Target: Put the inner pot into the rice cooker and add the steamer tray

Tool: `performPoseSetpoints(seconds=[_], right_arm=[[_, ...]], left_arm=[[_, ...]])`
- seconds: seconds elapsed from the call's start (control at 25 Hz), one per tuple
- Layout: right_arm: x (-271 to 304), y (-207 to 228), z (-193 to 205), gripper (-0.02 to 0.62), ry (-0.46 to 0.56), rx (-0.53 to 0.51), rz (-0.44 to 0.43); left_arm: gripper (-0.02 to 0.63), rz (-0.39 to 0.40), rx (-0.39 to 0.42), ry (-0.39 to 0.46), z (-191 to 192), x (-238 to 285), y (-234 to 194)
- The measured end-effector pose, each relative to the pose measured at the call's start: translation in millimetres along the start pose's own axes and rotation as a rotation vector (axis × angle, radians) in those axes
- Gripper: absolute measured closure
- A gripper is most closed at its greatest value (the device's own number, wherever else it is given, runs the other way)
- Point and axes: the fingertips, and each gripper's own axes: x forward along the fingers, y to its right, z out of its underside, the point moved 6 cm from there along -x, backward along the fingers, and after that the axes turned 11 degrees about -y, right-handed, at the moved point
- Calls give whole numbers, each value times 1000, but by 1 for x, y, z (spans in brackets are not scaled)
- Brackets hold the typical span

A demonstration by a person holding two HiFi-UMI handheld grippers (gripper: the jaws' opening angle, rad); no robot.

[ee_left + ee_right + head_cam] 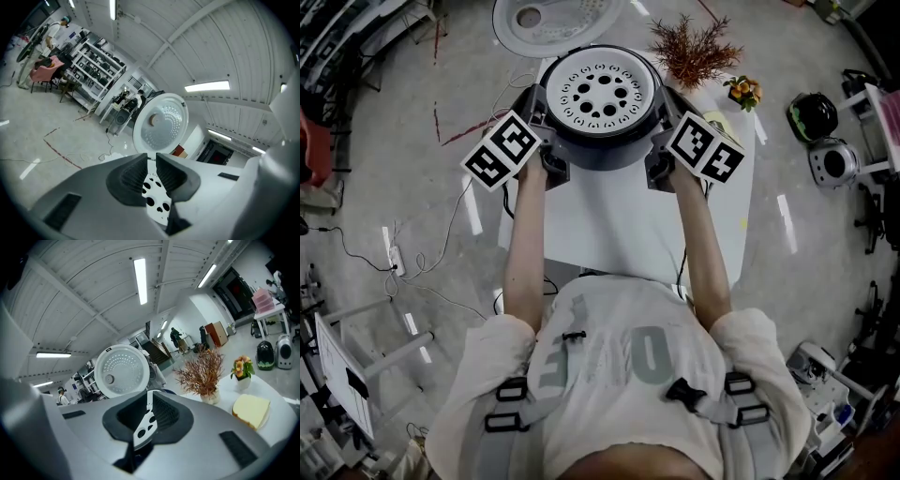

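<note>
Two grippers are clamped on one white steamer tray point(600, 89), one at each side of its rim. At the left, the left gripper point(547, 131) is seen with its marker cube point(502, 150) turned outward. In the left gripper view its ribbed pads point(130, 176) are closed on the thin, hole-punched edge of the tray, which is pinched between them. The tray is held level at the mouth of the dark rice cooker point(600, 150), its ring of round holes facing up. Whether it is fully seated or held just above the opening cannot be told. The cooker's round white lid point(553, 19) is swung open behind the tray. The cooker is set at the far end of a white table point(609, 234). At the right, the right gripper point(661, 141) is closed in the same way, and the tray's edge is gripped between its dark pads point(164, 411) in the right gripper view. Further right on the table, a dried reddish plant point(694, 47) is placed near the cooker. A small pot of orange flowers point(742, 91) is placed just beyond it, with a pale yellow block point(251, 411) beside them.
</note>
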Motion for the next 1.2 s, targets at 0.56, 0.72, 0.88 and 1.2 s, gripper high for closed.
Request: performPoseSetpoints(seconds=[0.56,0.72,0.88,1.2], right_arm=[[-60,-89,-20,512,195,-519,-37],[-78,-95,-9,543,221,-566,-29],[-96,-91,3,586,260,-600,-6],[-107,-74,42,588,201,-606,40]], left_arm=[[565,-19,528,305,-21,-88,87],[572,-24,639,354,-3,-108,100],[584,-38,685,370,14,-120,105],[584,-52,695,292,47,-119,91]])
